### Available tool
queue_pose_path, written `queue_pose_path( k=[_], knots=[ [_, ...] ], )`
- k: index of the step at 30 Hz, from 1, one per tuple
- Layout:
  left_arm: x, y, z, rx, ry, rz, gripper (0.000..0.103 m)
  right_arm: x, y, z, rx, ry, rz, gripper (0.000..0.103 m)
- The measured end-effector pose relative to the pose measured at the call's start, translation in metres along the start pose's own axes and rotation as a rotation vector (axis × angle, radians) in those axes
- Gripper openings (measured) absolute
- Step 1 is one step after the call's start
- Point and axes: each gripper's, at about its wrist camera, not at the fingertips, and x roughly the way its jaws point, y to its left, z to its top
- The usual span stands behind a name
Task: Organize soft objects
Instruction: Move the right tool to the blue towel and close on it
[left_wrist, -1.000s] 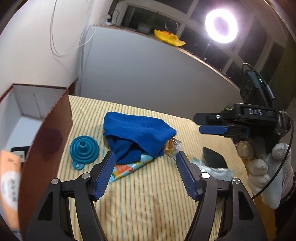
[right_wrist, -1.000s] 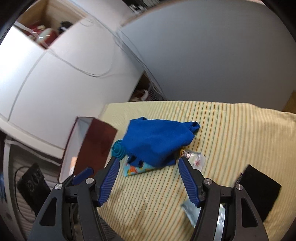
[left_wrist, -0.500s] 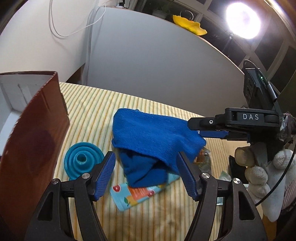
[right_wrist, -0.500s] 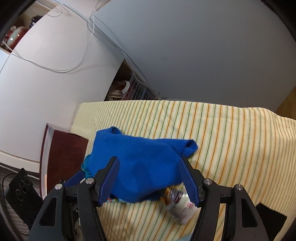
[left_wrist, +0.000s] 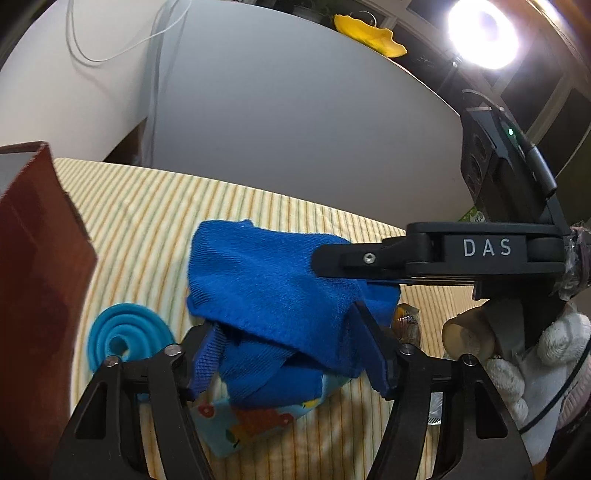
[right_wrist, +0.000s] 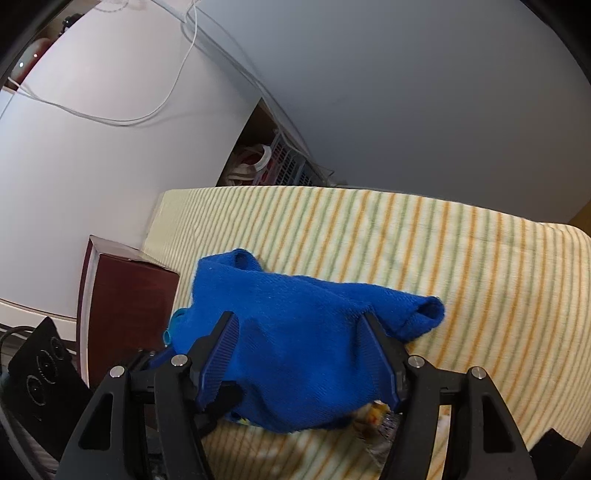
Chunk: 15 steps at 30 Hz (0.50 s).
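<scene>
Both claws straddle the blue towel: the left claw has just been narrowing around it, the right claw sits half-wide. Only the left view shows the teal funnel clearly.

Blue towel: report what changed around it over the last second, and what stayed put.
Both grippers came down and in on the blue towel. The left gripper has just been closing its jaws, which now straddle the towel's near folds; the right gripper straddles its bulk, jaw width unchanged. Neither has lifted it. The towel, teal funnel, patterned pouch and brown box stayed where they were.
</scene>
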Motion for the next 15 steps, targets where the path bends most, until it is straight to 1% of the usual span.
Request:
queue_pose_path(
  k=[1, 4, 5, 6, 7, 8, 9, 11, 12, 15],
  knots=[
    [0.001, 0.0, 0.0, 0.002, 0.002, -0.004, 0.052, 0.001, 0.001, 0.0, -0.001, 0.001, 0.007, 0.063],
    [0.005, -0.001, -0.001, 0.012, 0.005, -0.016, 0.043, 0.004, 0.004, 0.0, -0.001, 0.0, 0.034, 0.061],
    [0.006, -0.001, -0.001, 0.017, 0.004, -0.021, 0.041, 0.005, 0.005, 0.0, -0.001, -0.001, 0.039, 0.057],
    [0.006, -0.002, -0.002, 0.02, 0.002, -0.023, 0.037, 0.005, 0.006, -0.001, 0.002, 0.003, 0.051, 0.047],
    [0.006, -0.002, -0.002, 0.024, 0.0, -0.025, 0.033, 0.008, 0.007, -0.001, 0.01, 0.013, 0.074, 0.041],
    [0.006, -0.002, -0.002, 0.026, 0.0, -0.027, 0.032, 0.009, 0.007, -0.002, 0.017, 0.025, 0.089, 0.033],
    [0.006, -0.004, -0.002, 0.03, 0.0, -0.028, 0.03, 0.012, 0.008, -0.003, 0.022, 0.036, 0.102, 0.029],
    [0.005, -0.006, -0.003, 0.037, -0.006, -0.02, 0.028, 0.013, 0.012, -0.006, 0.014, 0.035, 0.096, 0.025],
    [0.003, -0.007, -0.004, 0.037, -0.008, -0.022, 0.027, 0.012, 0.014, -0.007, 0.014, 0.03, 0.098, 0.02],
    [-0.003, -0.011, -0.005, 0.032, -0.023, -0.036, 0.027, 0.005, 0.019, -0.011, 0.015, 0.019, 0.108, 0.016]
  ],
)
